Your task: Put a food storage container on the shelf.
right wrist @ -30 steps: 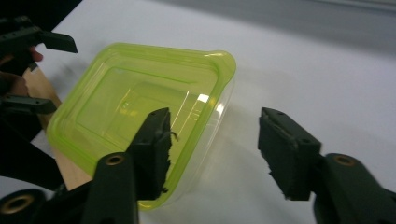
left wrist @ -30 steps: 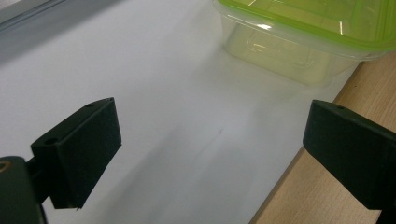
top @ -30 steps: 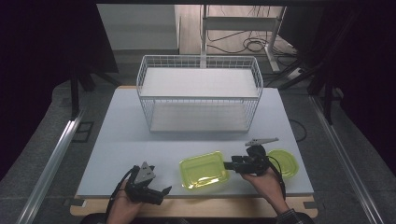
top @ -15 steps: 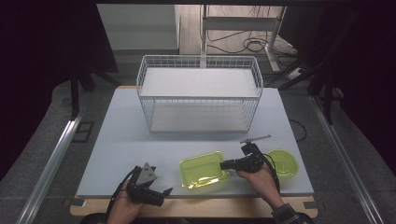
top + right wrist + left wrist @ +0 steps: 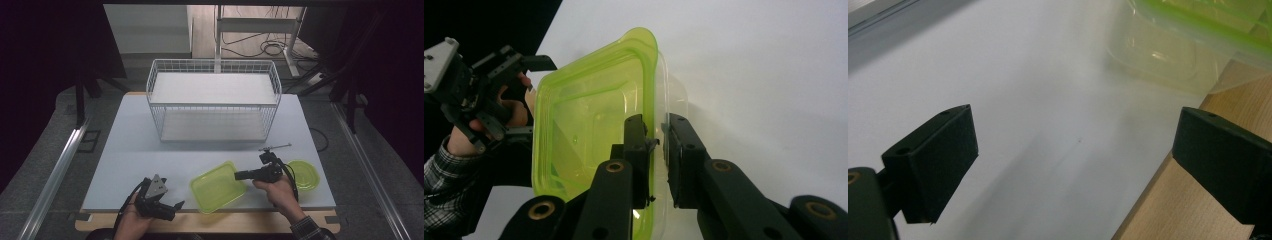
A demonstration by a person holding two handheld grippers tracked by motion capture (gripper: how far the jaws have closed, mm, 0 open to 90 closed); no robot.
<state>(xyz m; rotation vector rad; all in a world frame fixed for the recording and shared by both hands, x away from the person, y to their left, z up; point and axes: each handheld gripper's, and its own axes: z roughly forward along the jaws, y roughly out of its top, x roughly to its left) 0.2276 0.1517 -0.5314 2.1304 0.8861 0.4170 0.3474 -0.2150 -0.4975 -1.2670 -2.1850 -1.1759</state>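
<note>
Green container [image 5: 218, 186] sits at the near edge of the bench [image 5: 125, 155], a bit right of centre, and that's the thing we're working on right now. Going left to right: our left tool [image 5: 159, 206] rests low at the front-left corner with its jaws wide apart and nothing between them; in the left gripper view it's just looking across bare white surface toward the tub. Then the container itself, see-through lime plastic, rounded-square, empty as far as we can tell. Then our right tool [image 5: 239, 175], which has just been closing down, with its pads now clamped on the container's right-hand rim, one inside the wall and one outside.

Tips for doing this bit well, in our opinion: thin plastic rim means it'll flex, so we'd want a deep bite and not a fingertip pinch. Lift slowly and keep it level, because a one-sided grip will probably let the tub swing or tilt.

Further right lies a round green lid [image 5: 304, 174], just behind the right hand. Past all that stands a white wire basket [image 5: 214, 102], well apart at the back. Bench top is plain white with a wood strip in front; the room around is dark, cables on the floor behind.
</note>
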